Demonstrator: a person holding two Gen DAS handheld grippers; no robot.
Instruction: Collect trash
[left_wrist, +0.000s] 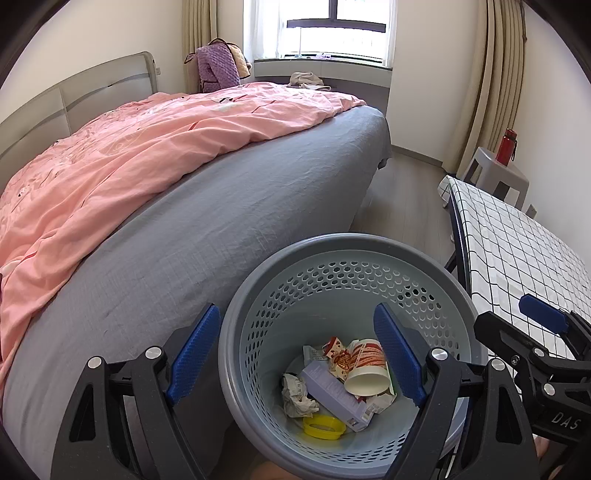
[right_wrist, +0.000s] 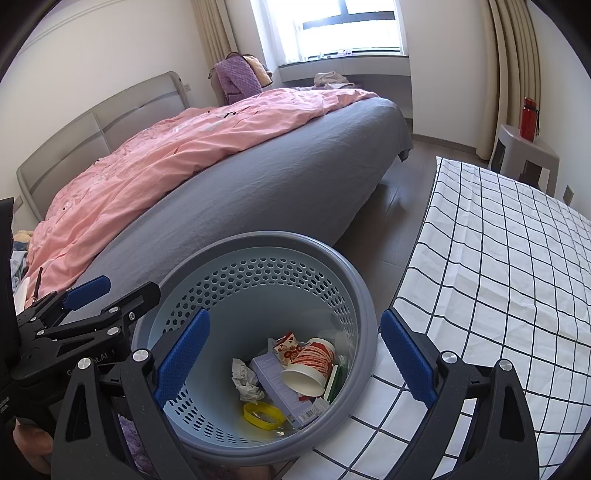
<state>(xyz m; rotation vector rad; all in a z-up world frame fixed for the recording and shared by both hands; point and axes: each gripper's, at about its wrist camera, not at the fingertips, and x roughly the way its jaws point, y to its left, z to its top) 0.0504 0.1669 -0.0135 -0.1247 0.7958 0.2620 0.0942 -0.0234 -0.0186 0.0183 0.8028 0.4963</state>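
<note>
Left gripper (left_wrist: 299, 354): jaws spread wide, nothing between the blue pads; one finger outside the bin's rim at 9 o'clock, the other over its mouth.
Right gripper (right_wrist: 295, 360): jaws likewise wide apart and empty; left finger over the bin's mouth, right finger over the checked cloth at 3 o'clock.
Waste bin (left_wrist: 402, 254): grey rim, perforated pale-blue wall, standing directly below both grippers, between bed and table.
Trash in bin: paper cup (left_wrist: 367, 369) lying on its side, a lilac carton (left_wrist: 334, 395) beneath it, a crumpled paper wad (left_wrist: 295, 395) at 9 o'clock, a yellow ring (left_wrist: 323, 426) at 6 o'clock; possibly wrappers under the cup, hard to make out.
Table (right_wrist: 517, 251): white cloth with black grid, at 3 o'clock of the bin.
Bed (left_wrist: 207, 206): grey sheet, pink duvet (left_wrist: 147, 147), running toward 11 o'clock.
Stool (right_wrist: 528, 151): at 1 o'clock, carrying a red bottle (right_wrist: 529, 118).
Window (left_wrist: 332, 33): 12 o'clock, farthest.
</note>
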